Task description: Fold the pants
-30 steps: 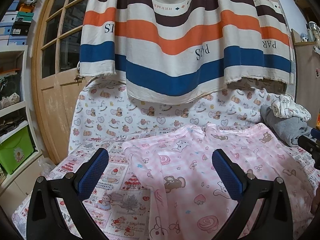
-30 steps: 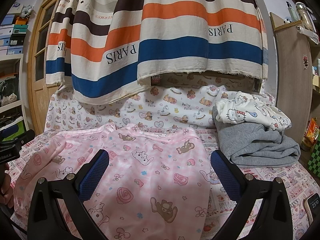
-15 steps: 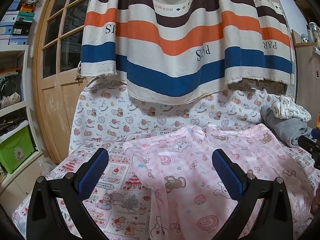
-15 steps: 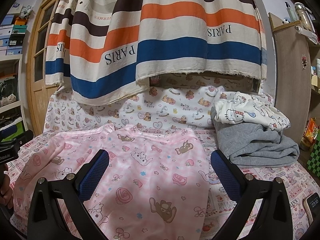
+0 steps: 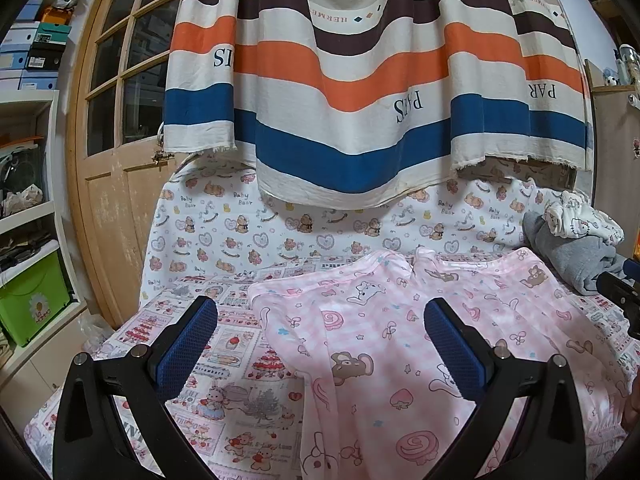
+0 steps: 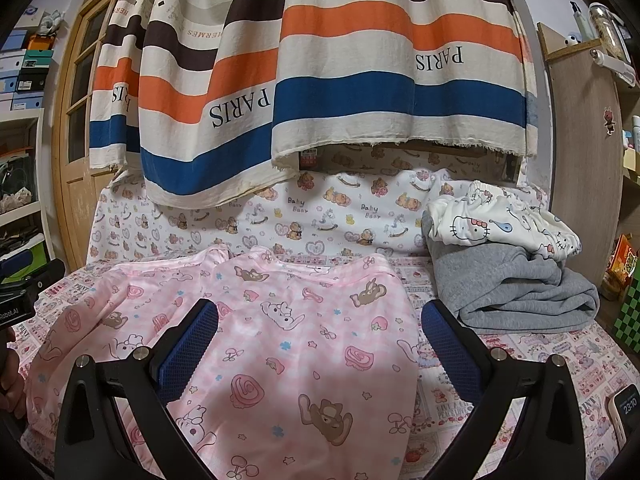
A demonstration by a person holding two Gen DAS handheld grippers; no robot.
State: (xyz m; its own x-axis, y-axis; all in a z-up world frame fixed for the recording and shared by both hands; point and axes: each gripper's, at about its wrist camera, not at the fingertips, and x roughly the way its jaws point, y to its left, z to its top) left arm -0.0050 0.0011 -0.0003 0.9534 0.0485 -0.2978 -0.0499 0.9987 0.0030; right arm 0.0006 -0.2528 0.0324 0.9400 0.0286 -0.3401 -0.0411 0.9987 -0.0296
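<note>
Pink cartoon-print pants (image 5: 404, 344) lie spread flat on the bed, waistband toward the back; they also show in the right wrist view (image 6: 280, 332). My left gripper (image 5: 320, 340) is open and empty, held above the pants' left leg edge. My right gripper (image 6: 320, 340) is open and empty, held above the right leg. The right gripper's body shows at the right edge of the left wrist view (image 5: 620, 292), and the left gripper's body shows at the left edge of the right wrist view (image 6: 24, 284).
A stack of folded clothes, grey (image 6: 512, 292) under white Hello Kitty print (image 6: 504, 224), sits at the back right. A striped curtain (image 6: 320, 80) hangs over the bed's back. A phone (image 6: 624, 412) lies front right. A wooden door (image 5: 116, 160) and shelves stand left.
Both grippers have barely shifted; the views drift slightly. The pants lie as before and both grippers stay open.
</note>
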